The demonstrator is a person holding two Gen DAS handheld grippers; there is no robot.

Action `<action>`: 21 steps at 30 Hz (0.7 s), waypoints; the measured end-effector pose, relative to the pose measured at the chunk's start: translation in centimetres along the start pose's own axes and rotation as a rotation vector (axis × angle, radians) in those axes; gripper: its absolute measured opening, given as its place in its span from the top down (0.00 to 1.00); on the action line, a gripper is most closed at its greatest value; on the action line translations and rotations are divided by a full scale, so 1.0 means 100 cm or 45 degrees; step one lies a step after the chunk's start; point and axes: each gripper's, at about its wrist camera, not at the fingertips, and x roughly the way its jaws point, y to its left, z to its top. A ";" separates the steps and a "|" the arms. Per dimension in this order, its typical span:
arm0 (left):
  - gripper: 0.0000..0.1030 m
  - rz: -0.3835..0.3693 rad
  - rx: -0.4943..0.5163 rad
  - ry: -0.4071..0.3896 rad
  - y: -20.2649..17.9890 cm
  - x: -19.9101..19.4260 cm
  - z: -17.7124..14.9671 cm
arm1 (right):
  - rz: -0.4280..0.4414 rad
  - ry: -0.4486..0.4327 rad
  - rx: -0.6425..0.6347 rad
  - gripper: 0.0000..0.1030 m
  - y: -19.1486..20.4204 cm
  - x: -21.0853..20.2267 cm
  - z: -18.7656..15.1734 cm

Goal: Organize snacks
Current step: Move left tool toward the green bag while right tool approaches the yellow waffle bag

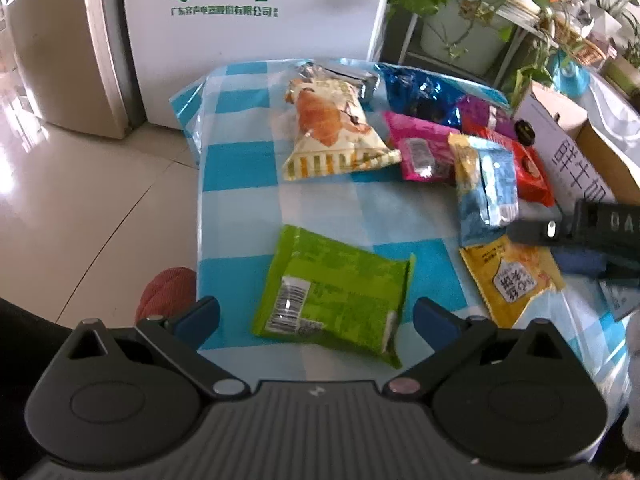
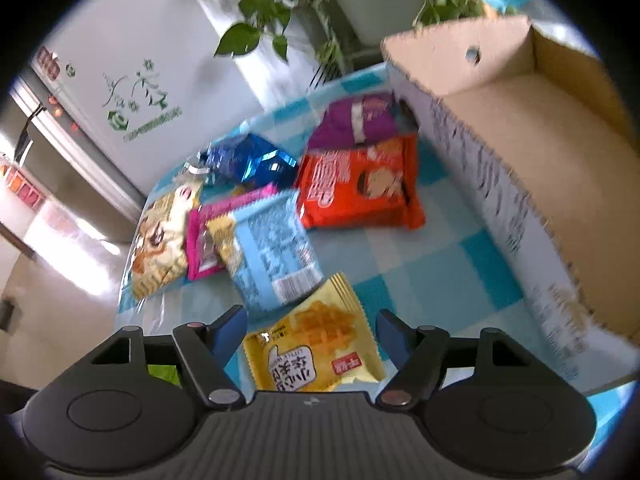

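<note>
Several snack packets lie on a blue-and-white checked tablecloth (image 1: 240, 168). My left gripper (image 1: 316, 314) is open, its fingers either side of a green packet (image 1: 332, 292) lying flat. My right gripper (image 2: 312, 326) is open around a yellow packet (image 2: 316, 344), which also shows in the left wrist view (image 1: 512, 276). Beyond it lie a light-blue packet (image 2: 272, 248), an orange packet (image 2: 360, 188), a purple packet (image 2: 356, 120), a blue foil packet (image 2: 256, 160), a pink packet (image 2: 208, 232) and a cream croissant packet (image 1: 332, 128). The right gripper shows in the left wrist view (image 1: 580, 232).
An open cardboard box (image 2: 540, 128) stands at the table's right side, with nothing showing in its visible part. A white appliance (image 1: 256, 12) and a steel fridge (image 1: 60, 48) stand behind the table. Potted plants (image 1: 460, 4) stand at the back right. A red stool (image 1: 168, 292) is at the table's left edge.
</note>
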 end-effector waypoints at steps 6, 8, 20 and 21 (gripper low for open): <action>0.01 0.038 -0.045 0.026 0.010 0.003 0.002 | 0.077 0.168 -0.010 0.25 0.005 -0.005 -0.015; 0.01 0.058 -0.058 0.030 0.012 0.004 0.003 | 0.115 0.222 -0.030 0.25 0.009 -0.010 -0.020; 0.01 -0.014 -0.359 0.213 0.027 0.003 0.008 | 0.092 0.267 -0.738 0.22 0.055 -0.021 0.000; 0.01 -0.008 -0.396 0.233 0.026 0.005 0.009 | 0.111 0.291 -0.788 0.20 0.056 -0.018 0.001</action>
